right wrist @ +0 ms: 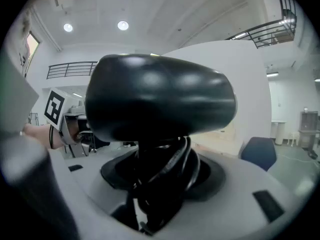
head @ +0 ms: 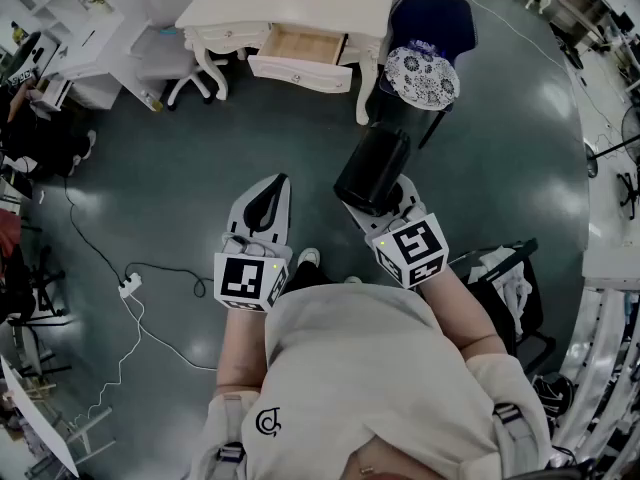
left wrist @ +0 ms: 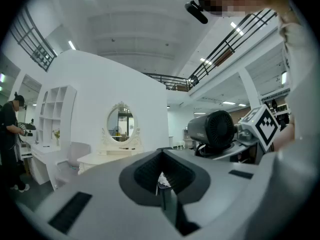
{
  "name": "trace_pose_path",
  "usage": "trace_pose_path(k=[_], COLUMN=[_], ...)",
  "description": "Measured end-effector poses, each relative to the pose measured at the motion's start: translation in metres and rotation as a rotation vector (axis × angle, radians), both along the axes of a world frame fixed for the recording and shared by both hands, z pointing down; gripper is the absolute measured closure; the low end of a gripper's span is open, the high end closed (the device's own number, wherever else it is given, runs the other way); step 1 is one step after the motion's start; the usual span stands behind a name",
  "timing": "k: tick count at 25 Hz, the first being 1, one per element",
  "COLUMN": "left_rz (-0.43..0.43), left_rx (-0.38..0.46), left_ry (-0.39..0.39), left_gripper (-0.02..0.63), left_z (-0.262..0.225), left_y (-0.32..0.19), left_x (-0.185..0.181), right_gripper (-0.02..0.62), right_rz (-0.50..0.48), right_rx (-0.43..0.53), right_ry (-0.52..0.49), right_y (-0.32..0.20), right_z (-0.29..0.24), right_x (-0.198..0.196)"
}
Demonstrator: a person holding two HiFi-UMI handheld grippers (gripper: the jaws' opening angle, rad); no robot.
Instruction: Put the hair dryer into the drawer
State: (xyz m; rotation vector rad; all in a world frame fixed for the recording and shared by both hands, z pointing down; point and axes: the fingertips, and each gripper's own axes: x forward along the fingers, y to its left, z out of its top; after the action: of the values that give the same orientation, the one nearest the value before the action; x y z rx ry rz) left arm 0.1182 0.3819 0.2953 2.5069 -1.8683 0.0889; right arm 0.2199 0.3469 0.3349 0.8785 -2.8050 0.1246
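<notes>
Shirt and forearms: the person's torso (head: 370, 368) fills the bottom of the head view, with both tools held out ahead.
Right hand-held gripper (head: 398, 206): closed on the handle of the black hair dryer (head: 372, 168), whose barrel sits crosswise above the jaws.
Cord (right wrist: 175, 169): wound around the handle, inside the grip.
Left hand-held gripper (head: 272, 196): jaws together, nothing between them, pointing level.
Drawer (head: 300, 48): pulled open in the white dressing table (head: 290, 8), well apart from the dryer across bare floor (head: 200, 168).
Risk, slip: the heavy barrel rides above a grip on cord rather than bare handle, so it could pivot or slide.
Risk, cord: a loop working loose could snag on the drawer front.
Risk, fit: the drawer looks shallow; an upright dryer would likely block closing.
Risk, path: the dark chair (head: 425, 28) stands just beside the drawer, and the cable (head: 130, 286) lies on the floor at left.
</notes>
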Motion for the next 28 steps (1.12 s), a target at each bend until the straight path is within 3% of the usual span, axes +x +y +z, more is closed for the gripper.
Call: trace_pose_path(k=[10, 15, 22, 28], left_rz=[0.008, -0.008, -0.014, 0.036], left_rx=[-0.007, -0.016, -0.021, -0.020], left_ry=[0.001, -0.005, 0.008, -0.016], left_gripper=[0.593, 0.593, 0.593, 0.592], left_z=[0.004, 0.009, 0.017, 0.017], left_y=[-0.007, -0.015, -0.045, -0.081], left_x=[-0.002, -0.017, -0.068, -0.118], right_gripper=[0.362, 0.359, 0.357, 0.357], right_rz=[0.013, -0.001, 0.026, 0.080], right_rx=[-0.017, -0.088, -0.112, -0.148], right_ry=[-0.003, -0.027, -0.005, -0.022], right_y=[-0.008, -0.014, -0.044, -0.081], right_z=[0.005, 0.007, 0.018, 0.025], right_x=[0.002, -0.007, -0.046, -0.095])
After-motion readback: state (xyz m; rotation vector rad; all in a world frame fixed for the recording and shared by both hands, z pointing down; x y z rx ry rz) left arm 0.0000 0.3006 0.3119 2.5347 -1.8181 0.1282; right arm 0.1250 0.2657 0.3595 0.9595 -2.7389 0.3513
